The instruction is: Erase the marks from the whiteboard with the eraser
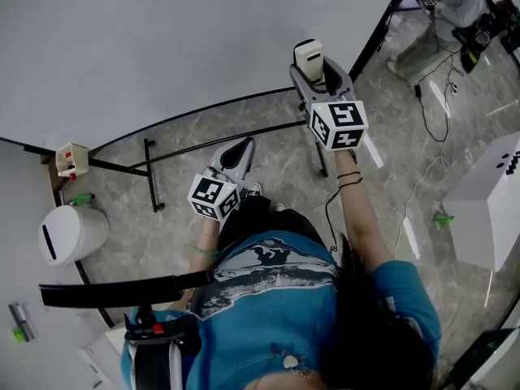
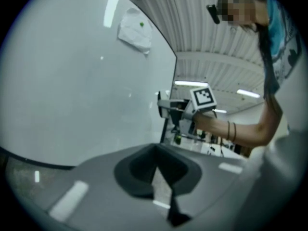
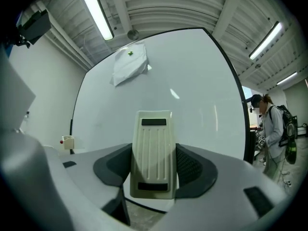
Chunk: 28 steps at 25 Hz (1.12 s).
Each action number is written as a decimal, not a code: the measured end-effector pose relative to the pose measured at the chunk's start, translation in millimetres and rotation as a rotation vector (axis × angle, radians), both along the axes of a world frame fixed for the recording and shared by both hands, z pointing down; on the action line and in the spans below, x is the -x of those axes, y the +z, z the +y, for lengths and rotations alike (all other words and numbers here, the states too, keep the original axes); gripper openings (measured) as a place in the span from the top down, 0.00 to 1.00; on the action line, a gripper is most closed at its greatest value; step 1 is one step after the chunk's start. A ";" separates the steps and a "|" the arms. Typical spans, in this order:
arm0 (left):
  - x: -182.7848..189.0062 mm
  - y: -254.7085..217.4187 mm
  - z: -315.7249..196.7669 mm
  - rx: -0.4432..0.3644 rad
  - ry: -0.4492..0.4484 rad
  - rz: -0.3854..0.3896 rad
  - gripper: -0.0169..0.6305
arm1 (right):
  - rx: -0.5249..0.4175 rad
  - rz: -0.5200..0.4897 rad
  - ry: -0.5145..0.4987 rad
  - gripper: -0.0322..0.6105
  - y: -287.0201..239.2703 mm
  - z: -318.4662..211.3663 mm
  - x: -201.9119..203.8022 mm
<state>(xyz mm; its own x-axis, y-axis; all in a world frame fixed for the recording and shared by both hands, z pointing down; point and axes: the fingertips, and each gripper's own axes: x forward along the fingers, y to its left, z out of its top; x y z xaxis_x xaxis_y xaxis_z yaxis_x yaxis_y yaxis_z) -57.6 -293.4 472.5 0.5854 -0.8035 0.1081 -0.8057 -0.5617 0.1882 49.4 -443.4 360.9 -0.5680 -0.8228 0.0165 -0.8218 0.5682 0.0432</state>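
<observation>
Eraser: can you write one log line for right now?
right hand-held gripper: shut on eraser | left hand-held gripper: shut, empty | whiteboard: no marks visible

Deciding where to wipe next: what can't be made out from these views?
- Marks: none made out on the whiteboard in any view; faint ones could hide in glare.
- Wiping face of the eraser: turned away from the right gripper view.
- Whiteboard's top: cut by head view's edge.

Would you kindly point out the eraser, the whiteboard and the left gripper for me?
eraser (image 3: 153, 153), right gripper view, middle of its ribbed back.
whiteboard (image 3: 192, 81), right gripper view, bare white surface.
left gripper (image 1: 244, 145), head view, between its jaw tips.
</observation>
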 end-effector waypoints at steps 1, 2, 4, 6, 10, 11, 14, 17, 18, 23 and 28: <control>-1.6 4.0 5.9 0.009 -0.005 0.000 0.97 | 0.013 0.002 -0.017 0.54 8.4 9.0 5.0; -3.3 8.1 11.5 0.019 -0.010 -0.002 0.97 | 0.025 0.002 -0.034 0.54 16.5 17.8 9.3; -4.7 16.3 20.8 0.039 -0.020 -0.005 0.97 | 0.051 0.001 -0.065 0.54 31.8 34.5 18.1; -3.5 22.9 27.8 0.056 -0.031 -0.007 0.97 | 0.078 0.004 -0.093 0.54 46.8 50.5 28.3; -6.1 24.6 36.7 0.061 -0.042 -0.001 0.97 | 0.114 0.043 -0.131 0.54 71.9 79.8 40.9; -7.0 23.5 38.0 0.057 -0.040 -0.001 0.97 | 0.119 0.053 -0.135 0.54 76.7 85.7 42.7; -5.0 21.2 42.9 0.049 -0.034 -0.004 0.97 | 0.146 0.057 -0.142 0.54 89.2 101.9 49.0; 3.2 17.1 50.7 0.042 -0.039 0.001 0.97 | 0.177 0.053 -0.144 0.54 99.6 120.4 58.1; 6.6 14.6 53.8 0.036 -0.040 0.003 0.97 | 0.189 0.051 -0.145 0.54 102.7 126.8 62.0; 27.1 3.5 79.2 0.012 -0.044 0.003 0.97 | 0.237 0.035 -0.137 0.54 114.3 162.5 81.6; 68.6 -0.4 125.2 -0.008 -0.054 0.004 0.97 | 0.273 0.011 -0.108 0.54 120.7 210.3 112.3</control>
